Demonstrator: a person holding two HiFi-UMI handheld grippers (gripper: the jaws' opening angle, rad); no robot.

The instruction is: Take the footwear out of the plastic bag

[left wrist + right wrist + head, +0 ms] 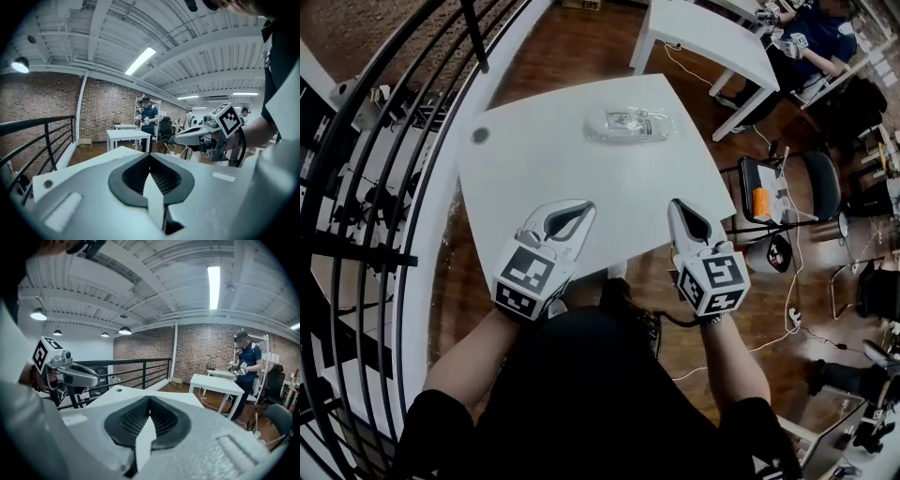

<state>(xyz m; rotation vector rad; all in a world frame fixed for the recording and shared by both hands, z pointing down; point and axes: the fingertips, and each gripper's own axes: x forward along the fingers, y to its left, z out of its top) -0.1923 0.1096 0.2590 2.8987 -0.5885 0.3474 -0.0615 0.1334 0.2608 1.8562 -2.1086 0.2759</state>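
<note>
A clear plastic bag (630, 124) with pale footwear inside lies at the far side of the white table (534, 169). Both grippers hover over the table's near edge, well short of the bag. My left gripper (587, 207) is shut with nothing in it, its tips meeting in the left gripper view (150, 155). The right gripper (675, 203) is also shut and empty (150, 398). Each shows in the other's view: the right gripper (206, 133) and the left gripper (70, 373). They are about a hand's width apart.
A black railing (375, 187) curves along the table's left. A dark round grommet (480, 135) sits in the table's far left corner. Beyond stands a second white table (703, 37); to the right a chair (787, 187), cables on the wooden floor, and a seated person (816, 37).
</note>
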